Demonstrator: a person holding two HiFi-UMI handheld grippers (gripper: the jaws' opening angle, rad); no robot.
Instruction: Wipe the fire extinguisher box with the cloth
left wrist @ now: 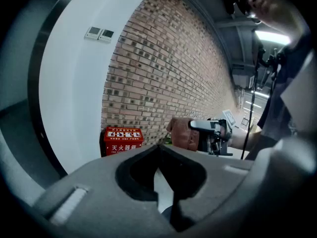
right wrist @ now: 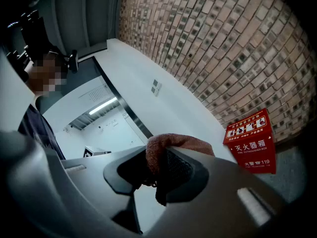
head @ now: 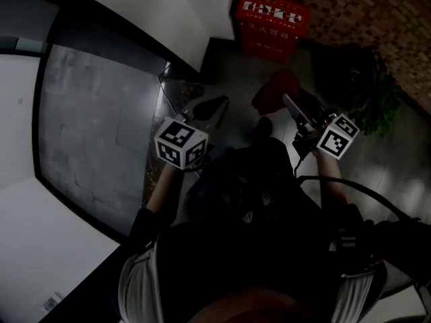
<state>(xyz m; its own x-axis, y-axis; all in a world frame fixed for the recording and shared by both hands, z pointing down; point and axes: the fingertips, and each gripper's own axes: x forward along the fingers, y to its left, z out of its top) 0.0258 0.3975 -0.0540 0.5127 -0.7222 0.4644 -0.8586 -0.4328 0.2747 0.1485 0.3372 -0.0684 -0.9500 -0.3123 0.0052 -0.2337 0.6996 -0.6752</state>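
The red fire extinguisher box stands on the floor against the brick wall, ahead of both grippers. It also shows in the left gripper view and the right gripper view. My right gripper is shut on a reddish-brown cloth, held in the air short of the box. The cloth bulges out between the right gripper's jaws. My left gripper hangs to the left, shut with nothing in it. From there the right gripper and the cloth are seen apart from the box.
A brick wall runs behind the box, and a white wall meets it on the left. A green plant stands right of the box. A dark glossy panel lies at left. Two wall switches sit high on the white wall.
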